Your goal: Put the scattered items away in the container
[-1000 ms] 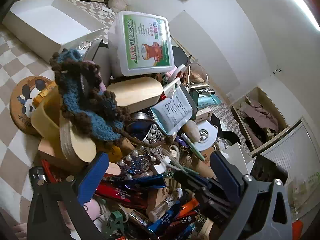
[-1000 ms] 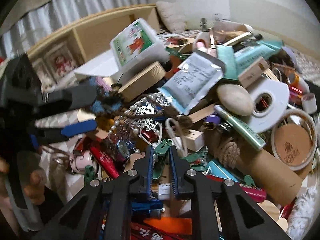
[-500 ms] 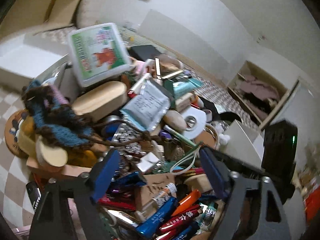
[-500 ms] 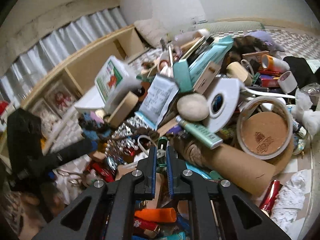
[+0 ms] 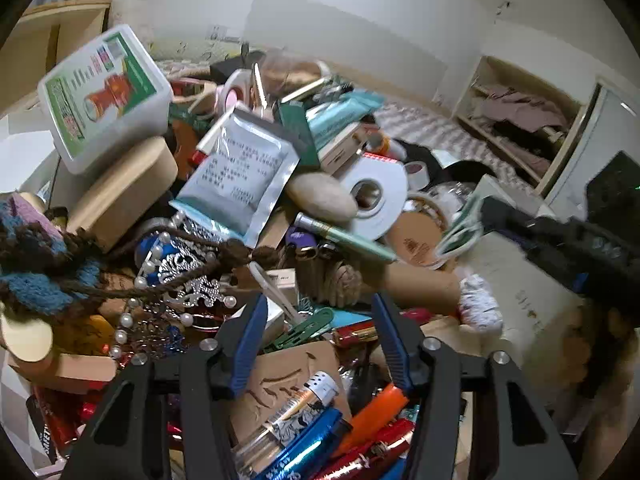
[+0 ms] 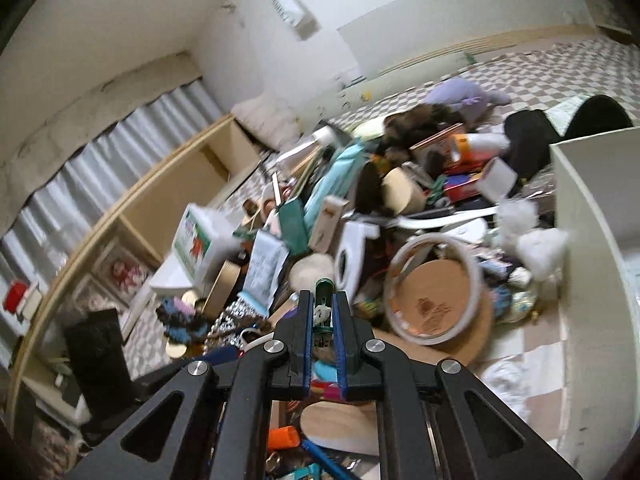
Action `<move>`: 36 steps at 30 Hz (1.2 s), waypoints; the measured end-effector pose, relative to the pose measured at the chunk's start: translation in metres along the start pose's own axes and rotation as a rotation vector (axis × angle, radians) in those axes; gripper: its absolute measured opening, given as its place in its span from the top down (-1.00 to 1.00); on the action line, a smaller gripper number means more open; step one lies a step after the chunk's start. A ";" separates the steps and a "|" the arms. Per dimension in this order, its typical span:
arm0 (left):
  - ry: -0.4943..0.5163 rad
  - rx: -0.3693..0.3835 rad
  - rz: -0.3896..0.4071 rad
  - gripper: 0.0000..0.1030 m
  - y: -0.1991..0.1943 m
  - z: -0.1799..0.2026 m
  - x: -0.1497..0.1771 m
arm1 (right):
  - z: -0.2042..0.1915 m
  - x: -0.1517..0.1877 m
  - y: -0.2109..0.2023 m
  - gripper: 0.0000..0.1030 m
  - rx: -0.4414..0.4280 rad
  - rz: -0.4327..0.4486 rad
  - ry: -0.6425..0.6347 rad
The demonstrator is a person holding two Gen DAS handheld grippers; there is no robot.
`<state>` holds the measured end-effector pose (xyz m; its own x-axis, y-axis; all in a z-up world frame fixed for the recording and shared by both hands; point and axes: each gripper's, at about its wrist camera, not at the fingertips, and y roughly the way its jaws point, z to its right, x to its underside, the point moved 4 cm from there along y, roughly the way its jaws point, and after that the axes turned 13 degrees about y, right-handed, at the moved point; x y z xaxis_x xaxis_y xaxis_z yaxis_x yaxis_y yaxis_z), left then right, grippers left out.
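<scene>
A heap of scattered small items covers the checkered floor: a silver pouch (image 5: 240, 176), a white tape roll (image 5: 374, 196), a green-labelled tub (image 5: 104, 96) and several pens and lighters. My right gripper (image 6: 323, 300) is shut on a green clip (image 6: 324, 290) and holds it raised above the heap, left of the white container (image 6: 592, 240). In the left wrist view that clip (image 5: 460, 224) shows blurred at the right. My left gripper (image 5: 318, 312) hangs low over the heap with its jaws closing. Another green clip (image 5: 310, 326) lies between its fingers, untouched by the pads.
A blue and brown crochet piece (image 5: 36, 272) and a pearl-trimmed silver ornament (image 5: 180, 272) lie at the heap's left. A large tape ring on a cardboard disc (image 6: 434, 296) sits near the container. Wooden shelving (image 6: 168, 208) runs along the far left. A black box (image 6: 100, 360) stands left.
My right gripper has lifted the green clip out of the heap and swung right toward the white container. My left gripper's jaws have narrowed, and it has rolled and shifted across the heap.
</scene>
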<state>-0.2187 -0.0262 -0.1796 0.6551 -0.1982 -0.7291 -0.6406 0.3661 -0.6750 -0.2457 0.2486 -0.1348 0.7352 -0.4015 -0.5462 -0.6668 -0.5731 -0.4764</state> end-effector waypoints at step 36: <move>-0.012 0.036 0.205 0.92 -0.041 0.050 -0.047 | -0.005 -0.012 -0.025 0.80 -0.063 0.066 0.058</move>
<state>-0.2030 0.0138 -0.1121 0.5169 -0.1054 -0.8495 -0.7465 0.4302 -0.5076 -0.2368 0.2644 -0.1133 0.6972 -0.4793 -0.5331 -0.7061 -0.5874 -0.3954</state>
